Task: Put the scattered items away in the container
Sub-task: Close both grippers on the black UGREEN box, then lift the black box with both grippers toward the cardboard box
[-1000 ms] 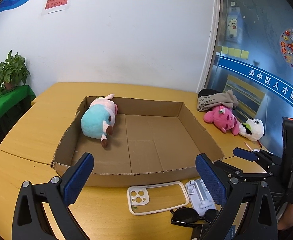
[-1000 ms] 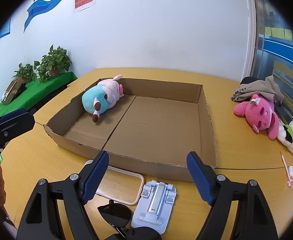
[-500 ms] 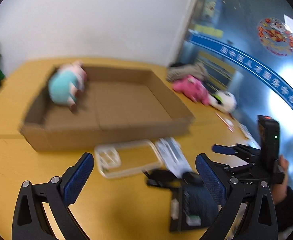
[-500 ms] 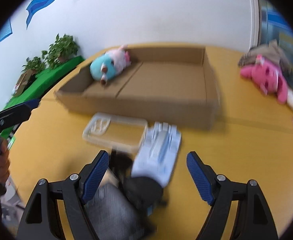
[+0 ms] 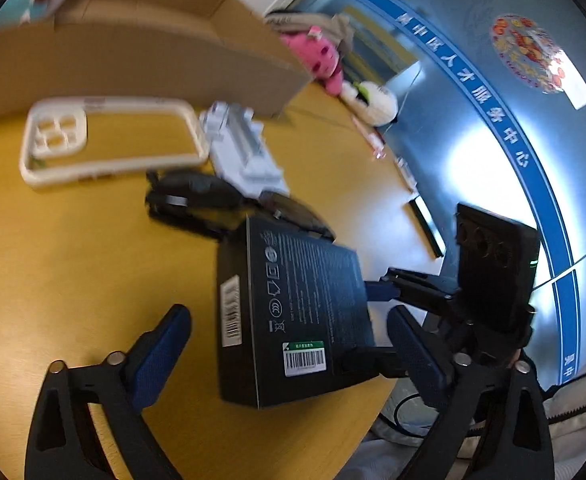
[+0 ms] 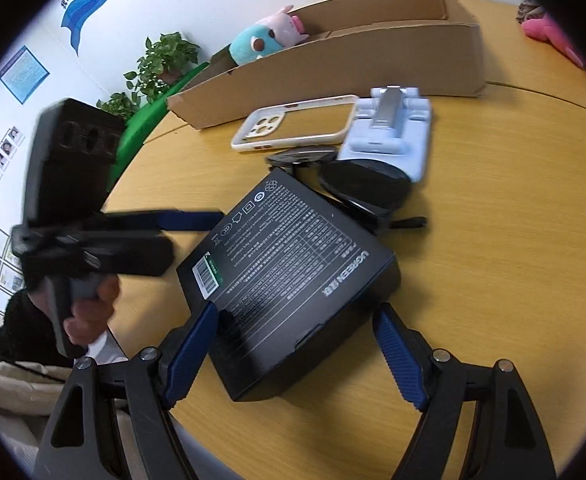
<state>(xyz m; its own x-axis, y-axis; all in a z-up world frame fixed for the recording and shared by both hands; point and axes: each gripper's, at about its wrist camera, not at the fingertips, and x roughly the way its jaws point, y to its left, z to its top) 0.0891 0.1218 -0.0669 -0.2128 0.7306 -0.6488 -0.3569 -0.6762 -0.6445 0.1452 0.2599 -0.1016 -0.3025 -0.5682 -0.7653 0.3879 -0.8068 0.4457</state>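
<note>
Both tools, left (image 5: 289,352) and right (image 6: 295,350), gape around a black box (image 6: 289,260); only the right view shows plants (image 6: 161,60); sunglasses (image 5: 213,200) lie beyond.

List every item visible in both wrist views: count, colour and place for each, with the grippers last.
black box: 1, black with white print and barcode label, on the table between both grippers' open fingers
sunglasses: 1, black, just beyond the box
phone stand: 1, pale blue-white, beside the phone case
phone case: 1, cream rim, in front of the cardboard tray
cardboard tray: 1, brown, far side of the table
plush toy: 1, teal and pink, inside the tray
pink plush: 1, pink, on the table outside the tray
white plush: 1, white, next to the pink one
cloth: 1, grey-beige, behind the pink plush
table: 1, yellow wood
potted plants: 2, green, on a green-covered side table
left gripper: 1, black, blue pads, open
right gripper: 1, black, blue pads, open
</note>
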